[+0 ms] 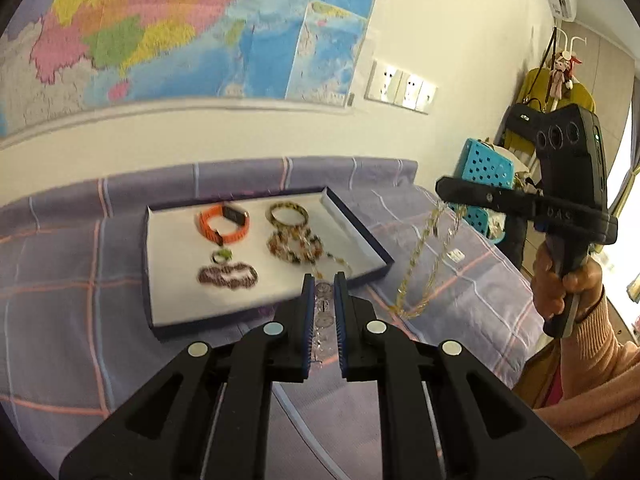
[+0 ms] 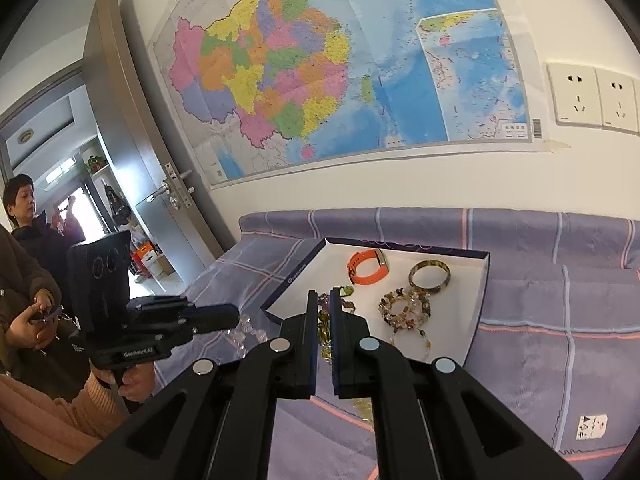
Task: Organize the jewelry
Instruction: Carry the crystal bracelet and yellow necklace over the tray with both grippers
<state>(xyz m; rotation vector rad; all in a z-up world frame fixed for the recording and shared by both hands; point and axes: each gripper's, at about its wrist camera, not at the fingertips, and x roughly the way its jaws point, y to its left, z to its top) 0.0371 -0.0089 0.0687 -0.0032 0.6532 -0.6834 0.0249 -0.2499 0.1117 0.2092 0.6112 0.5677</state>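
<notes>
A white-lined box tray point(image 1: 168, 280) point(image 2: 476, 300) lies on the purple plaid bed. It holds an orange watch band point(image 1: 224, 224) point(image 2: 366, 266), a mottled bangle point(image 1: 288, 214) point(image 2: 430, 276), a multicolour bead bracelet point(image 1: 294, 246) point(image 2: 406, 312) and a purple bead bracelet point(image 1: 228, 276). My left gripper point(image 1: 323, 280) is shut on a clear bead bracelet point(image 1: 323, 312) point(image 2: 246, 334) just before the tray's near edge. My right gripper point(image 2: 324, 295) point(image 1: 442, 190) is shut on a gold chain necklace point(image 1: 420, 264) point(image 2: 325, 340) that hangs down right of the tray.
A wall map point(image 2: 340, 68) and sockets point(image 2: 592, 96) are behind the bed. A blue perforated basket point(image 1: 486, 176) stands at the bed's right end. A small tag point(image 1: 454, 255) lies on the bedspread. A person point(image 2: 28, 216) stands by the open door on the left.
</notes>
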